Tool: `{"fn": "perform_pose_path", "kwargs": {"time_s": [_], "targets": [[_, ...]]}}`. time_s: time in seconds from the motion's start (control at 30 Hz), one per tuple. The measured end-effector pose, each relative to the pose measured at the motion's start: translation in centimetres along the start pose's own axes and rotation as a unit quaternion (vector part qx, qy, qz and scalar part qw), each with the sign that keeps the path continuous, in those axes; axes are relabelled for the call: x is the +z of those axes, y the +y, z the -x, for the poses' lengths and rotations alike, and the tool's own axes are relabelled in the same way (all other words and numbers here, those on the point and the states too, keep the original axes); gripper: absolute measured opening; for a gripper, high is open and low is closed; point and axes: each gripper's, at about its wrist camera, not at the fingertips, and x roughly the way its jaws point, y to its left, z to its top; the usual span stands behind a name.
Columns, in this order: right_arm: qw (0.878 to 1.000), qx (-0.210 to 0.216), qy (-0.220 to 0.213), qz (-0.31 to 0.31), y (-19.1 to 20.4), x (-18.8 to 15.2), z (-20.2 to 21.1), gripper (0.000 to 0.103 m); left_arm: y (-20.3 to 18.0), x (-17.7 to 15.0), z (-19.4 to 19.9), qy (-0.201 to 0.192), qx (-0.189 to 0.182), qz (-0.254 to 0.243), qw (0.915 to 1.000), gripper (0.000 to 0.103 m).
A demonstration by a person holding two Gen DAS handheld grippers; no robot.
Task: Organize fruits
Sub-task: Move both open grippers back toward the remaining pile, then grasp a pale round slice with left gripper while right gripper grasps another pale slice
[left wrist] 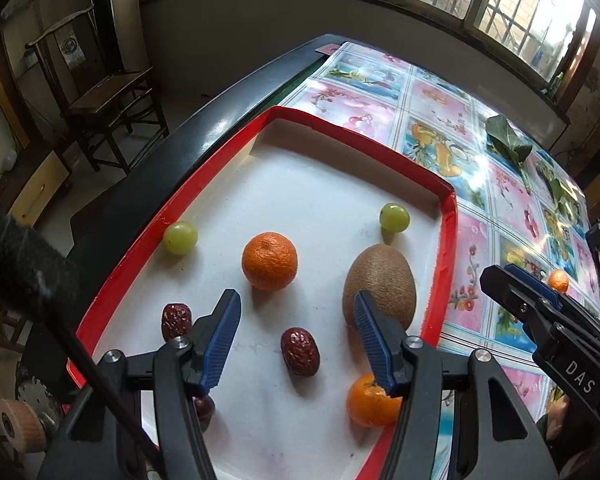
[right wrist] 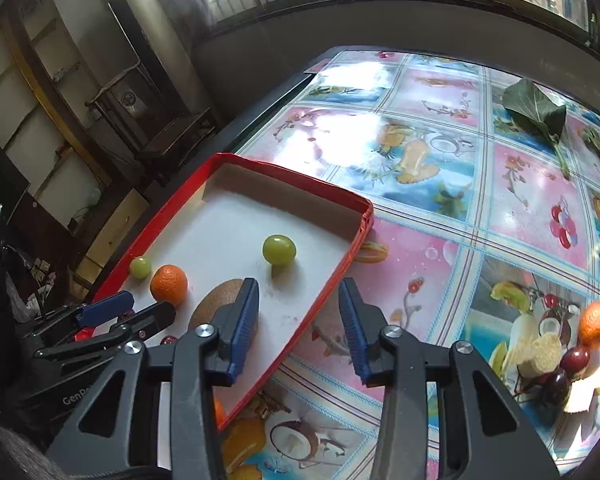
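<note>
Red tray (left wrist: 446,248) is lying under my spread left gripper (left wrist: 298,320), date (left wrist: 300,351) between its fingers; right gripper (right wrist: 298,322) is hovering spread, empty.

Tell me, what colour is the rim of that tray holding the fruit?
Red, around a white floor; the tray shows best in the left wrist view.

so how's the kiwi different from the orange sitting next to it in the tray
The kiwi is brown, dull and egg-shaped; the orange beside it is bright orange, glossier and round. The kiwi looks larger and lies near the right wall of the red tray, while the orange sits nearer the middle. Both rest loose on the white tray floor, ungripped.
</note>
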Motion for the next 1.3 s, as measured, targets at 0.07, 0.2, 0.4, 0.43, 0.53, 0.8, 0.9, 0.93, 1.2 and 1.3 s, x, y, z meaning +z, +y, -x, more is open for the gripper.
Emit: {"fn": "perform_pose_path", "kwargs": {"time_s": [0.07,0.2,0.4,0.43,0.53,0.8,0.9,0.93,1.2,1.3], "targets": [[1.000,-0.008,-0.008,-0.015,-1.2,-1.5,1.7,0.044,-1.1,-0.5,0.7,-0.005,-0.011,-0.010,0.9999,0.065],[0.998,-0.034,-0.022,-0.049,-4.2,-4.4,5.2,0.044,-2.9,-1.3,1.8,-0.010,-0.033,-0.023,0.9991,0.066],[0.992,-0.063,-0.028,-0.103,-8.9,-8.9,9.4,0.043,-6.4,-2.7,2.5,-0.002,-0.069,-0.051,0.9963,0.069],[0.991,-0.066,-0.029,-0.110,-9.5,-9.4,10.0,0.043,-7.0,-3.0,2.5,0.000,-0.073,-0.058,0.9957,0.069],[0.989,-0.074,-0.033,-0.124,-11.2,-10.3,11.4,0.043,-8.7,-3.6,2.8,0.000,-0.075,-0.075,0.9944,0.069],[0.986,-0.082,-0.044,-0.138,-13.2,-11.7,13.5,0.043,-11.5,-5.1,3.2,0.007,-0.081,-0.100,0.9916,0.069],[0.985,-0.081,-0.046,-0.142,-13.7,-12.0,13.8,0.043,-12.2,-5.3,3.3,0.009,-0.080,-0.106,0.9910,0.069],[0.985,-0.081,-0.047,-0.143,-13.9,-12.0,14.0,0.043,-12.4,-5.4,3.2,0.010,-0.080,-0.108,0.9909,0.069],[0.983,-0.102,-0.054,-0.145,-15.7,-11.6,13.8,0.043,-14.2,-5.3,2.1,0.016,-0.074,-0.126,0.9891,0.069],[0.982,-0.114,-0.049,-0.139,-16.8,-10.5,13.0,0.043,-14.9,-4.9,1.2,0.019,-0.075,-0.131,0.9884,0.069]]}}
